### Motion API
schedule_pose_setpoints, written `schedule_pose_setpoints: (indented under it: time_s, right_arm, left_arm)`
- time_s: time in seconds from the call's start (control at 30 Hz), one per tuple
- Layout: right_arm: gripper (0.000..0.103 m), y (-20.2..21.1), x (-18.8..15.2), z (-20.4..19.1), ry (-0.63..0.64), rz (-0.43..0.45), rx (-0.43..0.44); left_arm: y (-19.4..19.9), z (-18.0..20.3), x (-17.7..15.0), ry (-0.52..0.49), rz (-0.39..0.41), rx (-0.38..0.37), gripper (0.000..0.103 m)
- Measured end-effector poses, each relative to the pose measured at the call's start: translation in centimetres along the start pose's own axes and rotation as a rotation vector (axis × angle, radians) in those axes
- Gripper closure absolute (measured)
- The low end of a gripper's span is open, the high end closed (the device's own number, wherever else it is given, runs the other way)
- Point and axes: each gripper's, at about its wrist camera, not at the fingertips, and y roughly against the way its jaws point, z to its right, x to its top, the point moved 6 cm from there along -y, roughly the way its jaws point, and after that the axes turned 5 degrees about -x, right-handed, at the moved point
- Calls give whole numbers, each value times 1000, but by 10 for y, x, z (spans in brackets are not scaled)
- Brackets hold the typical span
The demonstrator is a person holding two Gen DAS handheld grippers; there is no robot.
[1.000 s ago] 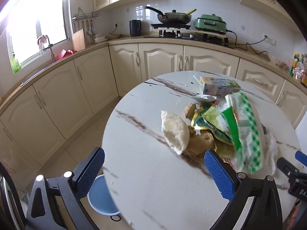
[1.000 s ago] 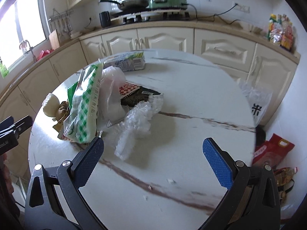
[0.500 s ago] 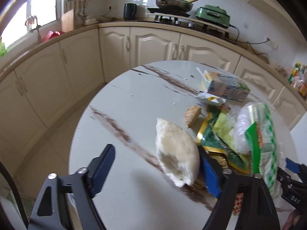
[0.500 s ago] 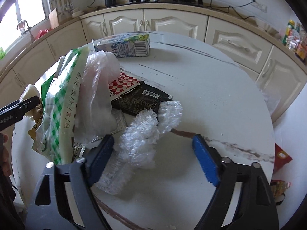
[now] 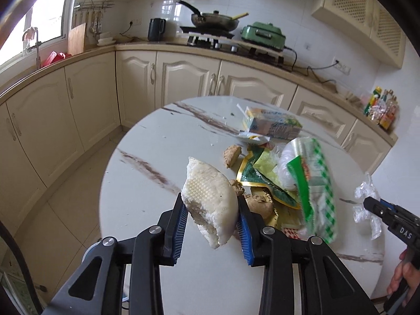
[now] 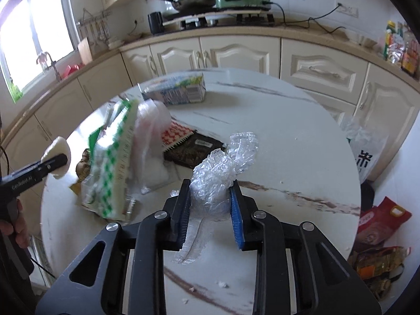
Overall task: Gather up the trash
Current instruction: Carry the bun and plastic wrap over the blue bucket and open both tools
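Note:
My left gripper [image 5: 213, 216] is shut on a white half-eaten bun [image 5: 208, 197] and holds it lifted above the round marble table [image 5: 147, 173]. My right gripper [image 6: 210, 204] is shut on a crumpled clear plastic wrap [image 6: 219, 169] above the table [image 6: 288, 141]. The bun also shows in the right wrist view [image 6: 58, 155]. A pile of trash lies between them: a green-checked bag [image 5: 315, 181], a milk carton [image 5: 273, 126], a green and gold wrapper [image 5: 260, 173], brown bread pieces [image 5: 232, 155] and a dark wrapper [image 6: 194, 149].
Cream kitchen cabinets [image 5: 183, 78] run behind the table. A white plastic bag [image 6: 365, 152] and red and yellow packets [image 6: 378, 223] lie on the floor at the right. A blue bin [image 5: 90, 249] shows below the table's left edge.
Both grippers moved in and closed: the left on the bun, the right on the plastic wrap. The bun has lifted off the table. The checked bag has shifted.

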Motion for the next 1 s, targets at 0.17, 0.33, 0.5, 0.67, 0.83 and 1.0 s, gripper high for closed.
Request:
schedule_pose_setpoints:
  time_s: [0.17, 0.33, 0.5, 0.67, 0.83, 1.0]
  right_arm:
    - [76, 34, 10, -46, 37, 73, 95]
    - [76, 50, 12, -143, 160, 101, 242]
    - [76, 36, -5, -277, 298, 62, 424]
    - [76, -5, -35, -393, 415, -5, 510]
    - [76, -83, -82, -466, 510, -114, 482]
    - [75, -188, -137, -496, 559, -302, 418]
  left_arm:
    - [60, -13, -11, 19, 76, -9, 71]
    - [120, -61, -34, 44, 125, 56, 71]
    - [159, -126, -67, 96, 126, 166, 71]
    - [167, -204, -114, 177, 72, 283, 71]
    - [135, -264, -161, 258, -34, 305, 71]
    - [65, -298, -207, 314, -186, 258, 71]
